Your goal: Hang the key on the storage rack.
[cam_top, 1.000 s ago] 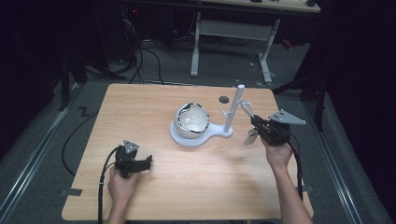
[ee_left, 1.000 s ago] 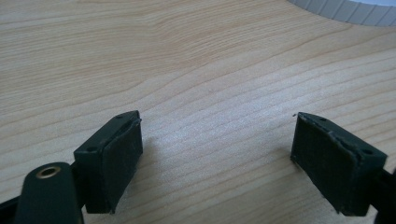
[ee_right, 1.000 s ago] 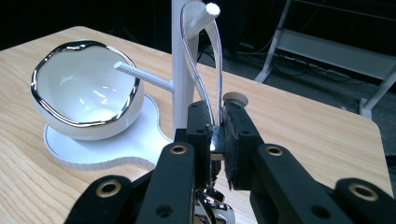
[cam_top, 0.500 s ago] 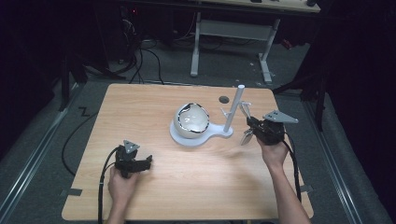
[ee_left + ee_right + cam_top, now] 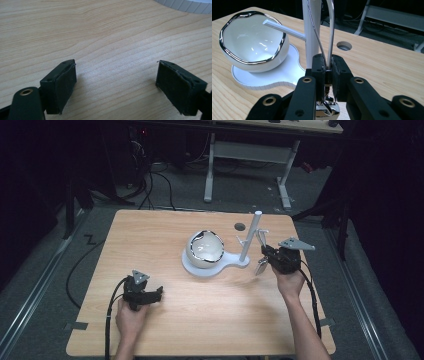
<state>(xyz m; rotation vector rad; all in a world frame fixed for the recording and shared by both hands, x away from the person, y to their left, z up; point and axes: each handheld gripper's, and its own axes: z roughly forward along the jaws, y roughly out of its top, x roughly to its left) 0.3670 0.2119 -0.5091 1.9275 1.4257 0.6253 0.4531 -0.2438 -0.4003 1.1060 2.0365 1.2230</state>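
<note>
Right gripper [image 5: 327, 72]: fingers clamped on a metal spoon [image 5: 331, 37], lower centre of its view, handle rising beside the white stand post [image 5: 311, 32]. Left gripper [image 5: 141, 292]: fingers wide, nothing between them, resting on the bench [image 5: 165, 235], lower left of the high view.

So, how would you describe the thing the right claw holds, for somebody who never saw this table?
Find the white stand with its upright post mid-table, carrying the white chrome-rimmed bowl. Right of the post, the right claw pinches a thin, shiny chrome utensil. No other object there is slender, curved metal.
</note>
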